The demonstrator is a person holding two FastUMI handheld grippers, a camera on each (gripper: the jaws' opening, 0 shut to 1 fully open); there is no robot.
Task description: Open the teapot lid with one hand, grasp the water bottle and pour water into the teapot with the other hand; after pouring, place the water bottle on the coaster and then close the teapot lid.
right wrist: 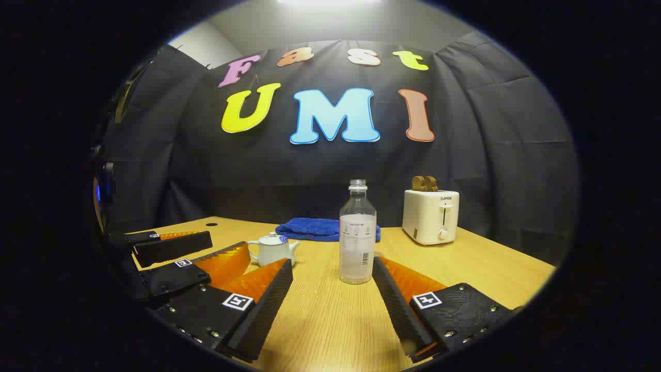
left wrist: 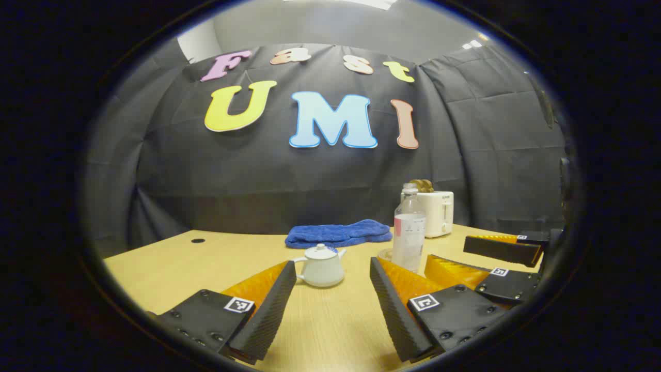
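Both tools, left (left wrist: 333, 305) and right (right wrist: 333, 305), rest released on the tabletop (right wrist: 330, 330); ahead stand the lidded teapot (left wrist: 320, 266) and upright water bottle (right wrist: 357, 232), every step apparently left undone.

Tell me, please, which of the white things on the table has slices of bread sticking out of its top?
The toaster at the back of the table, right of the blue towel. The teapot is also white, but carries a lid and a spout.
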